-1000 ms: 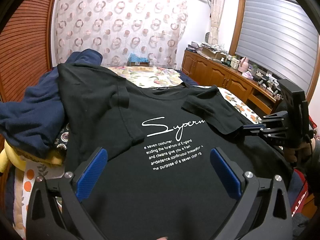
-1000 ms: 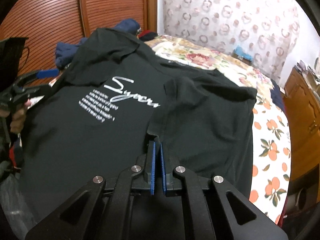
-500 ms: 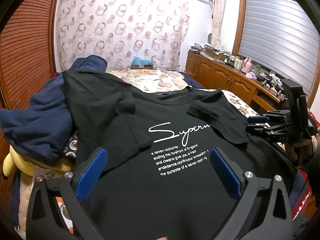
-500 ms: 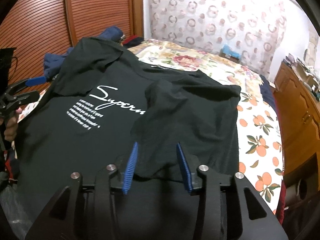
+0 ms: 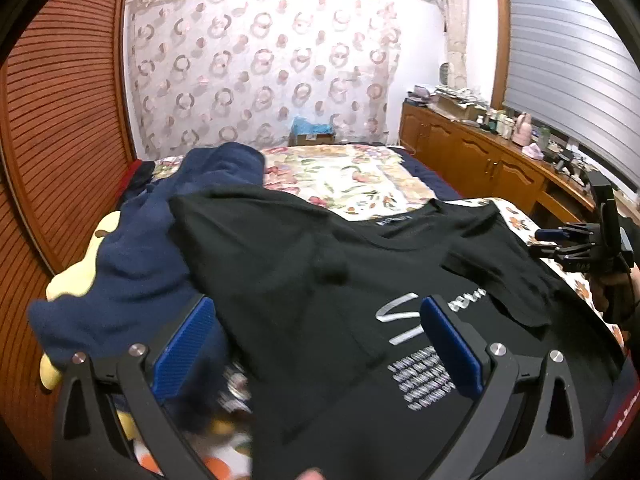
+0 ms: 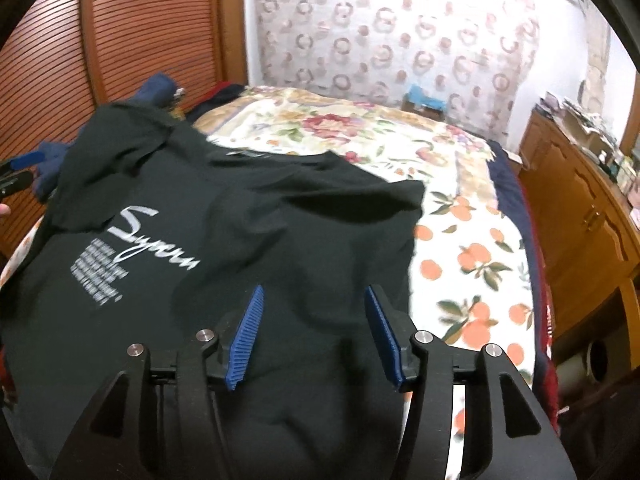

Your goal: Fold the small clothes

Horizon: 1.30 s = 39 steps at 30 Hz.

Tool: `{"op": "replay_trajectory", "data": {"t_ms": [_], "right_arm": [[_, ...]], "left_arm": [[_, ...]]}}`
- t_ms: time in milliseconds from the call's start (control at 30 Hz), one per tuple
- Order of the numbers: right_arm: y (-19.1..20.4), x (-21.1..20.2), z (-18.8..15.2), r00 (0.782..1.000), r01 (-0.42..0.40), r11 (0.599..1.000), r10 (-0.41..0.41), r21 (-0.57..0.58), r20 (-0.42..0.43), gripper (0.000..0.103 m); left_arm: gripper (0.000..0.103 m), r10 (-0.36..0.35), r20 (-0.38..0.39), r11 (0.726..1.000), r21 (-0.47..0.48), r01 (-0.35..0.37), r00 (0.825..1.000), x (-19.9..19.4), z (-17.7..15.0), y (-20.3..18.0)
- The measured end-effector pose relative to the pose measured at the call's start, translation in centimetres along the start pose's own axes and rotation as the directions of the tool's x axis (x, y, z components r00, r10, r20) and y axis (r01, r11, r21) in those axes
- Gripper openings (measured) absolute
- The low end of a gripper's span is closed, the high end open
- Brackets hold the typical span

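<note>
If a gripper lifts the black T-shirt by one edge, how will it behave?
The black T-shirt is probably floppy: its folded sleeve lies limp and it drapes over the blue garment. It looks thin, so likely light. On the bedspread a push would likely wrinkle it rather than slide it.

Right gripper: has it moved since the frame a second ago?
Yes. The right gripper backed off the black T-shirt, toward the orange-print bedspread side; its jaws have just been opening, releasing the folded sleeve.
</note>
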State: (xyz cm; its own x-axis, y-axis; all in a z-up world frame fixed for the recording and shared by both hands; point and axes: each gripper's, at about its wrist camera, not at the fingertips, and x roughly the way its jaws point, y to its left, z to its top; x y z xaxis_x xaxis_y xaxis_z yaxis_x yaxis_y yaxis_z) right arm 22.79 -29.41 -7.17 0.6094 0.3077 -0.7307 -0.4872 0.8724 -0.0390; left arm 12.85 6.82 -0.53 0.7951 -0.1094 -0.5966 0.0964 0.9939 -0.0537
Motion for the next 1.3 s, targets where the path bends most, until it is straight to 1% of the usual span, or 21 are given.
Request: {"op": "replay_trajectory", "data": {"t_ms": [100,133,233,300,433,500,533,567,767,933,1033,1133,1167,1200,1233,1267,1300], "right_arm": [[-1.8,1.4,1.0,1.0,0.014,1.0,-0.013,0.025,-0.016,0.054],[-2.5,2.0,1.4,1.0,0.02,0.999,-0.019,0.035,-0.024,0.054],[-4.2,3.7,2.3,0.999,0.031,0.998,-0.029,0.059,-0.042,0.054],[-5.1,4.9,2.8,0.998,0.034,0.997,-0.031,0.071,-0.055,0.054],[-6.3,6.8,3.6,0.997,0.039,0.996,-0.033,0.078,-0.077,0.054],[-6.7,7.7,4.0,0.996,0.034,0.996,-0.027,0.081,-0.086,0.054],[-6.7,7.9,4.0,0.996,0.033,0.996,-0.026,0.081,-0.088,0.054],[-6.8,8.2,4.2,0.996,0.029,0.996,-0.021,0.08,-0.09,0.054],[-7.2,8.7,4.7,0.997,0.017,0.996,-0.01,0.088,-0.073,0.054],[-7.3,8.9,4.8,0.997,0.022,0.997,-0.016,0.079,-0.075,0.054],[-7.3,9.1,5.1,0.997,0.021,0.997,-0.015,0.075,-0.077,0.054],[-7.3,9.4,5.3,0.997,0.016,0.998,-0.011,0.067,-0.08,0.054],[-7.2,9.5,5.5,0.997,0.014,0.998,-0.009,0.063,-0.081,0.054],[-6.9,9.6,5.6,0.997,0.008,0.998,-0.003,0.059,-0.082,0.051],[-6.6,9.8,5.8,0.997,-0.003,0.998,0.008,0.055,-0.08,0.043],[-6.4,9.8,5.9,0.997,-0.02,0.998,0.024,0.052,-0.076,0.039],[-6.1,9.8,5.9,0.996,-0.033,0.998,0.036,0.048,-0.076,0.027]], "left_arm": [[0.102,0.003,-0.019,1.0,-0.012,-0.003,1.0,1.1,1.0,1.8],[0.1,0.008,-0.027,1.0,-0.016,-0.008,1.0,1.4,1.3,2.3],[0.097,0.019,-0.052,0.999,-0.041,-0.021,0.998,2.7,2.3,4.1],[0.092,0.032,-0.07,0.998,-0.047,-0.035,0.997,3.4,2.8,4.9],[0.076,0.03,-0.106,0.997,-0.072,-0.038,0.994,4.9,3.5,6.1],[0.071,0.032,-0.124,0.996,-0.079,-0.042,0.992,5.7,3.7,6.4],[0.066,0.037,-0.132,0.996,-0.077,-0.047,0.991,6.0,3.7,6.6],[0.065,0.045,-0.14,0.995,-0.077,-0.056,0.989,6.4,3.8,6.7],[0.065,0.064,-0.169,0.992,-0.092,-0.081,0.984,8.0,4.3,7.6],[0.065,0.048,-0.168,0.993,-0.1,-0.066,0.985,8.2,4.3,7.7],[0.043,0.047,-0.162,0.994,-0.085,-0.062,0.986,8.1,4.6,7.5],[0.029,0.036,-0.153,0.997,-0.066,-0.047,0.988,7.9,5.0,7.2],[0.019,0.038,-0.146,0.997,-0.054,-0.046,0.989,7.8,5.2,6.9],[0.013,0.04,-0.137,0.998,-0.044,-0.046,0.99,7.6,5.3,6.6],[0.006,0.041,-0.127,0.998,-0.035,-0.046,0.991,7.3,5.4,6.5],[0.003,0.035,-0.11,0.999,-0.024,-0.037,0.993,6.9,5.4,6.0],[0.002,0.02,-0.091,1.0,-0.01,-0.021,0.996,6.3,5.5,5.4]]}}
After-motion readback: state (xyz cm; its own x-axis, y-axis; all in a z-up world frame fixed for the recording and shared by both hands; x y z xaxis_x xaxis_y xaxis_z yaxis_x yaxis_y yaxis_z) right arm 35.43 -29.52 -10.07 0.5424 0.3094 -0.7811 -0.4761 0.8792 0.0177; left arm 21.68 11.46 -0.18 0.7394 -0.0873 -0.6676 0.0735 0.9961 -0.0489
